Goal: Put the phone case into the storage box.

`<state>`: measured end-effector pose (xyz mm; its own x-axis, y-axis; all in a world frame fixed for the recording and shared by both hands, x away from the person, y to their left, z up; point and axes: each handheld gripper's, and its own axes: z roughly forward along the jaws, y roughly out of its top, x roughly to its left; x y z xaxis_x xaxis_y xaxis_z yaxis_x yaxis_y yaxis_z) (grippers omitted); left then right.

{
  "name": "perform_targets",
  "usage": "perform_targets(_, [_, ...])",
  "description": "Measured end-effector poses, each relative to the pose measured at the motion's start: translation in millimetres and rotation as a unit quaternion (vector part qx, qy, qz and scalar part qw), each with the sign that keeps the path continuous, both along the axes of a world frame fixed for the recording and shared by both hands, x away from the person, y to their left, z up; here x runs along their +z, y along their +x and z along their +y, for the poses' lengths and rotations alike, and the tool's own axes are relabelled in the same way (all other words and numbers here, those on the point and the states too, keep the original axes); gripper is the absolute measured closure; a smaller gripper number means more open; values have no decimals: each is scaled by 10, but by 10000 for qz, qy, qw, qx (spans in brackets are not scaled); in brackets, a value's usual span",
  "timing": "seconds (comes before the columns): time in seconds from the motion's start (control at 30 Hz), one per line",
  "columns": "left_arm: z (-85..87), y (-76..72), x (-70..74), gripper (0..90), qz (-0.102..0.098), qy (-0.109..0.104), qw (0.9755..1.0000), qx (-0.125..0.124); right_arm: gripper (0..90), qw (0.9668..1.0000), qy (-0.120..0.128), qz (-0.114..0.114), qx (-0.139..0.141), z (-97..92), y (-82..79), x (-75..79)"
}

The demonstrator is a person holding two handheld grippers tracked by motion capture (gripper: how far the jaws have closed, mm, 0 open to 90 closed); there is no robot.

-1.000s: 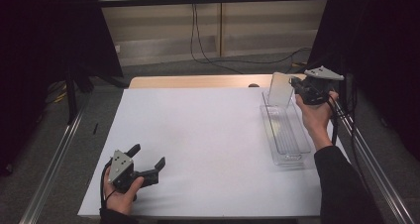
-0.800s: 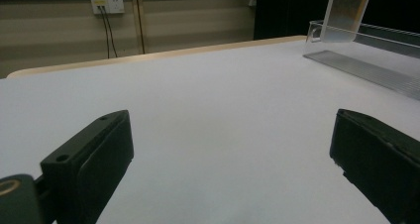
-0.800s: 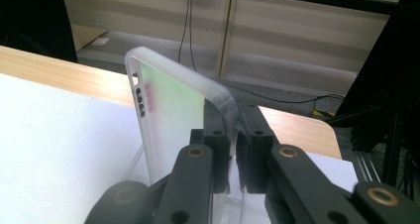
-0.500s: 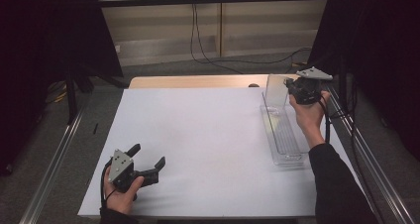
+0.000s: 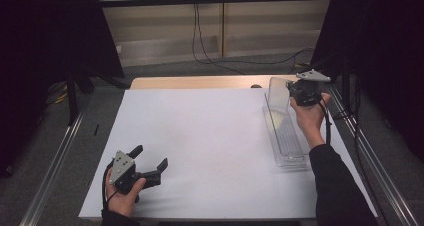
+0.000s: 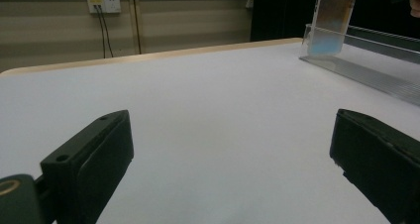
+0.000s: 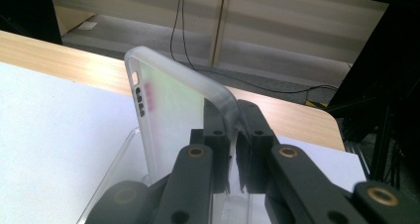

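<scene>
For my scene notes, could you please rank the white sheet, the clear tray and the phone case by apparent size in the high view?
1. White sheet
2. Clear tray
3. Phone case, held up nearer the camera, yet clearly smallest.

My right claw (image 7: 234, 149) pinches a clear phone case (image 7: 171, 120) by 1 edge, jaws closed; the case stands upright above a clear tray (image 7: 116, 157) on the white bench (image 7: 54, 130).

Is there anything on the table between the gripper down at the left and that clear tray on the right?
No. In the high view only bare white tabletop lies between the left gripper and the clear tray; the left gripper view shows the same bare stretch.
</scene>
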<state>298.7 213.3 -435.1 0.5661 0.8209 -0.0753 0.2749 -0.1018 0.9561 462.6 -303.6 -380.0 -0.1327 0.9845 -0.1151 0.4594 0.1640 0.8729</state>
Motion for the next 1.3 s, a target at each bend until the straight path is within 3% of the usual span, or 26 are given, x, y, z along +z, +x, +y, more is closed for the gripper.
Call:
perform_targets(0.2, [4,0,1,33,2,10,10000,15,846,10000,-40,57,47,18,-5,-10])
perform_targets(0.47, [-21,3,0,33,1,29,10000,-30,851,9985,-217,377,331,-32,20,15])
perform_targets(0.7, [-15,4,-2,33,1,16,10000,-9,852,9989,-174,325,279,-46,84,2])
perform_targets(0.93, [-13,6,-6,33,-15,91,10000,-14,852,9986,-319,306,287,-19,184,12])
perform_targets(1.3, [-16,7,-6,33,-20,87,10000,-26,851,9990,-160,329,274,-82,263,5])
